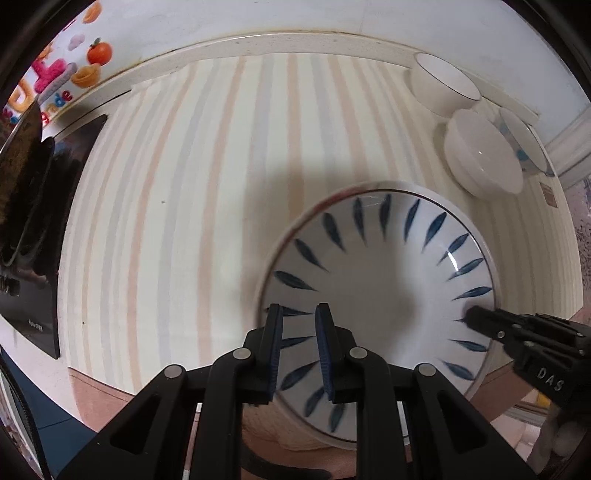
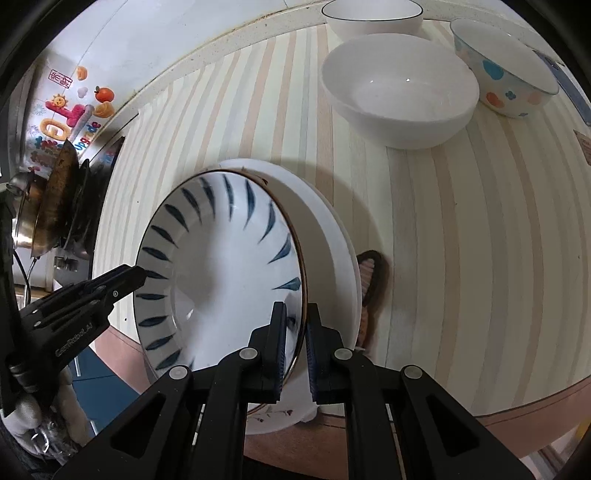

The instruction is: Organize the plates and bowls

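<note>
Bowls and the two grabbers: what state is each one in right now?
Blue-leaf bowl: held at opposite rims, above a white dish.
Left gripper: fingers astride rim.
Right gripper: fingers clamp rim.
Plain white bowl: upright, empty.
Spotted bowl: upright, tilted.
Dark-rimmed bowl: upright.

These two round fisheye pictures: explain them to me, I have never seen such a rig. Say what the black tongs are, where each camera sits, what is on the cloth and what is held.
There is no robot arm: a person holds a two-finger gripper in each hand, with a camera on each looking along the fingers. The left gripper and right gripper each pinch opposite rims of one blue-leaf patterned bowl, which sits tilted above a white plate. On the striped tablecloth stand a white bowl, a black-rimmed bowl and a spotted bowl. A stove is at the left.
</note>
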`<state>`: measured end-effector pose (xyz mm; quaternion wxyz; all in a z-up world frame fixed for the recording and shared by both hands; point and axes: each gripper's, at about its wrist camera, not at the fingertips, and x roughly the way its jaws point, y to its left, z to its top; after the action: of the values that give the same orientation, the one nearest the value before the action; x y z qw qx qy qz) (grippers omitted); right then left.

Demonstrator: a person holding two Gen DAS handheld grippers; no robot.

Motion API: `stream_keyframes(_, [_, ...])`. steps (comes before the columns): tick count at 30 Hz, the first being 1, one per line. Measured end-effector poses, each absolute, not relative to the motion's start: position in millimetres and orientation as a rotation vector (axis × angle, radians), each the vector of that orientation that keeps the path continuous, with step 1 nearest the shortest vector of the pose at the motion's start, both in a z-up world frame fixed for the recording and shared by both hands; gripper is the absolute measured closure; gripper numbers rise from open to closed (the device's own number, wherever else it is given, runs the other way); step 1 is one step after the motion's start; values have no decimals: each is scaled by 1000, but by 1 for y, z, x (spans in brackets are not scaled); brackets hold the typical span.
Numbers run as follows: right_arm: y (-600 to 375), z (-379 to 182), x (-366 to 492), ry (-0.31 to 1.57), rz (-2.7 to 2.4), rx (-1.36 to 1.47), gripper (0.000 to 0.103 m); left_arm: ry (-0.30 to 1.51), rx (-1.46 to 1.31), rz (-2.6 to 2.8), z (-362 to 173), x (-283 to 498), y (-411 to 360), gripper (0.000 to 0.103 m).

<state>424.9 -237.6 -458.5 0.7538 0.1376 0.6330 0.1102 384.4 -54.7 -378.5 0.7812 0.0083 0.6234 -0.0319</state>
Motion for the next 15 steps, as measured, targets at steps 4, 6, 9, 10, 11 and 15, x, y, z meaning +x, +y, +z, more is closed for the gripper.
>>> stream_keyframes(4, [-236,-463,424,1397,235,312,92,1364,18,-67,-386,382,-59,87])
stream_keyframes(6, [-236,-464,423,1398,229,310,91,1367,21,-67,-388,380,-59,87])
stream_keyframes(9, [-238,-459,423,1392,212,322,91,1371,30,-71,-387,374,-60,87])
stream_keyframes(10, [-239,-456,423,1392,204,326,91,1369,27,-70,-382,371,-61,87])
stream_keyframes(11, [-240,-453,423,1395,196,326,91,1363,25,-68,-377,369,-61,86])
stream_keyframes(15, [-236,-420,412,1372,183,311,76,1317,32,-69,-336,355,-60,86])
